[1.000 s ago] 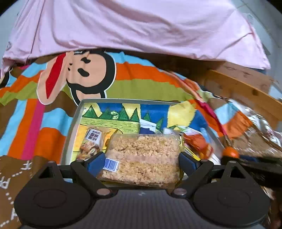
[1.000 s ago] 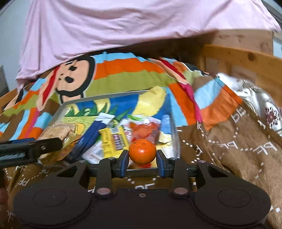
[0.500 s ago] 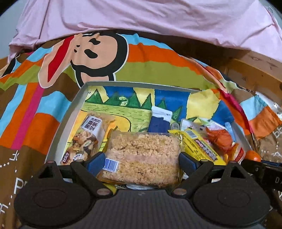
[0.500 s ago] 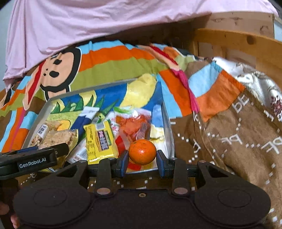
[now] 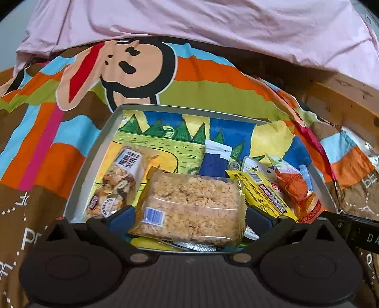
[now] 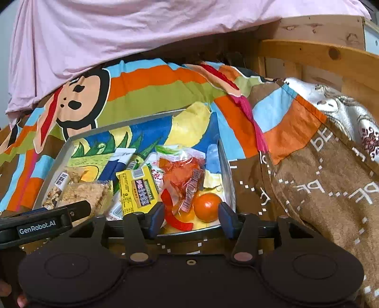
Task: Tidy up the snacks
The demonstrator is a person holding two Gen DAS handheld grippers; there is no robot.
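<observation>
While the left gripper (image 5: 189,214) clamps the rice-crisp pack (image 5: 191,206) from both sides over the near edge of the tray (image 5: 94,151), its blue pads (image 5: 122,216) press the wrapper and the pack hides whatever lies beneath, save a foil sliver at the rim. The right gripper (image 6: 191,216) stands wide open, holding nothing; the orange (image 6: 206,207) sits in the tray's near right corner, closer to the right finger, contact not clear.

Hidden/cut off: right gripper shows in the left view only as a black bar at the right margin. The left gripper's body covers the pack's near part in the right view. Label text on the yellow packet (image 5: 263,194) unreadable.

Edges/room: nut bag (image 5: 118,187) lies along the left wall; blue packet (image 5: 214,161) mid-tray; red-orange bag (image 6: 182,180) crowds the orange. The far half of the tray floor is bare, showing its painted picture.

View differences: orange appears only in the right view. The tray rests on a striped blanket (image 6: 154,85) with a pink sheet (image 5: 189,21) behind.
</observation>
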